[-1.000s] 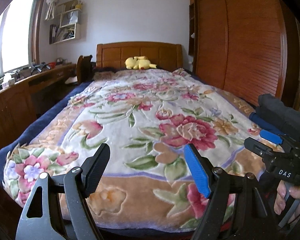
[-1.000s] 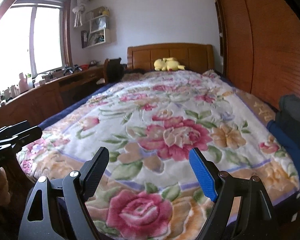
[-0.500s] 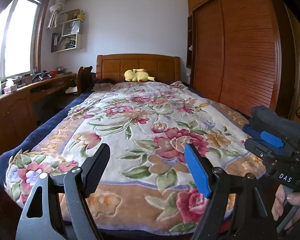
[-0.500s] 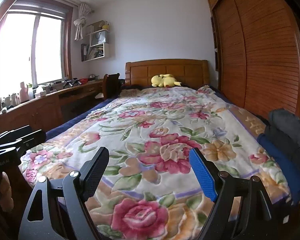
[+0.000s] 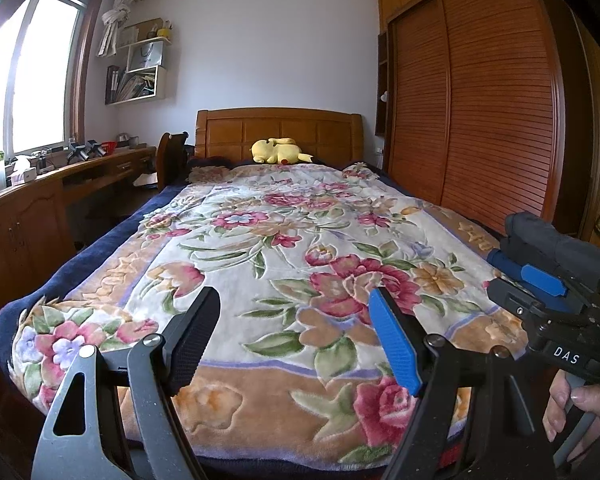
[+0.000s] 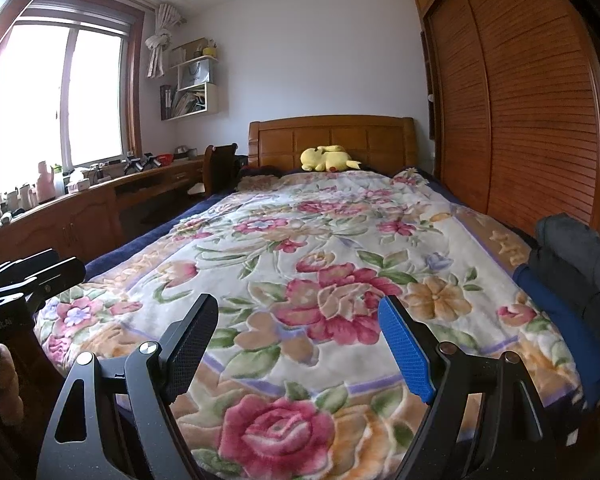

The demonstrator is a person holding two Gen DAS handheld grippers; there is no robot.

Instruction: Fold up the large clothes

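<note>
**Both grippers wide, clothes stacked at bed's right edge**

Folded dark clothes (image 6: 576,264), grey over blue, sit on the floral blanket (image 6: 320,280) at the bed's right edge near the foot; long axis runs along that edge, far part cropped. Left gripper (image 5: 296,336) and right gripper (image 6: 300,340) are both spread, nothing between fingers. Garment type unclear.

Blanket (image 5: 284,248) plush, fuzzy cloth. Headboard (image 5: 278,132) glossy wood. Wardrobe (image 5: 500,112) slatted wood, satin sheen. Folded clothes (image 6: 580,264) matt cloth. Jaws' pads finely ribbed, matt.
</note>
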